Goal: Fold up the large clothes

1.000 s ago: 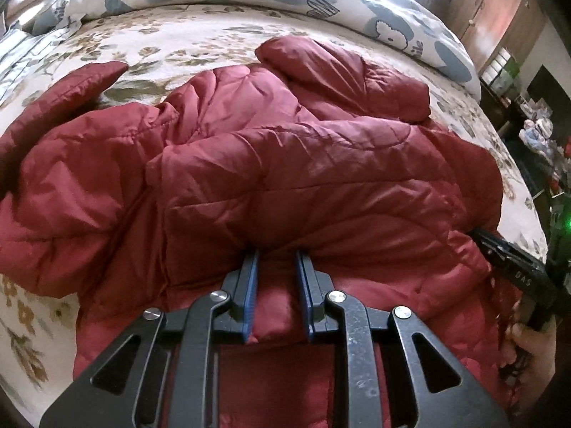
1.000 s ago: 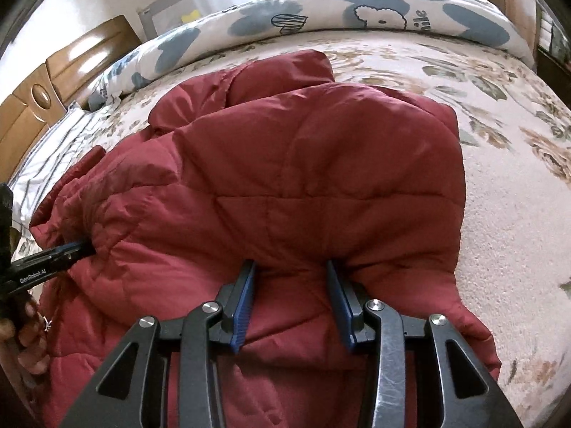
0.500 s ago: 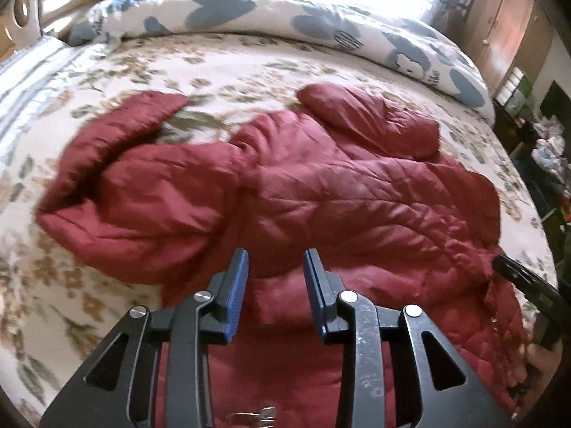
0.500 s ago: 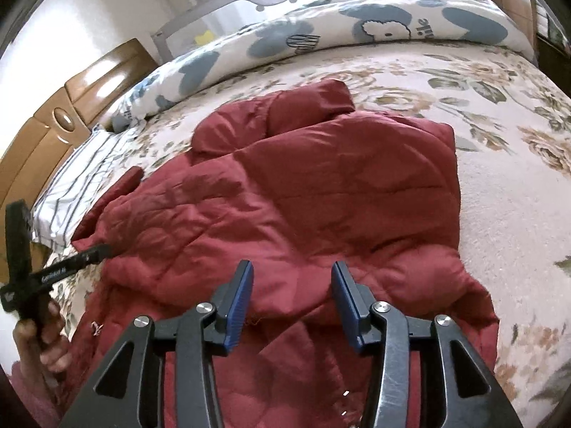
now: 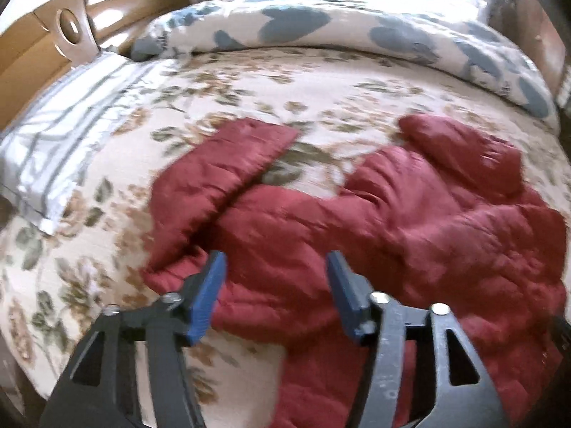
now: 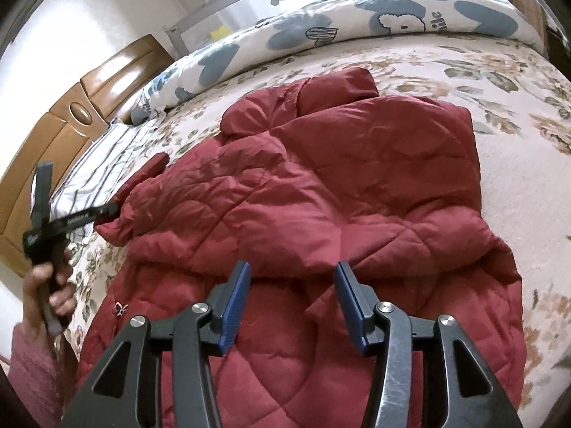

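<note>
Left gripper [image 5: 274, 267] with blue pads spread wide, nothing between them, poised over the near edge of the dark red quilted jacket [image 5: 410, 235], one sleeve [image 5: 221, 174] angled out across the floral bedspread [image 5: 249, 82]. Right gripper [image 6: 291, 278] likewise gaping and empty, above the jacket's folded-over upper layer [image 6: 357, 178]. Beyond: striped pillow [image 5: 60, 135], blue-patterned duvet [image 6: 357, 18] rolled along the far edge, wooden headboard [image 6: 71, 117].
</note>
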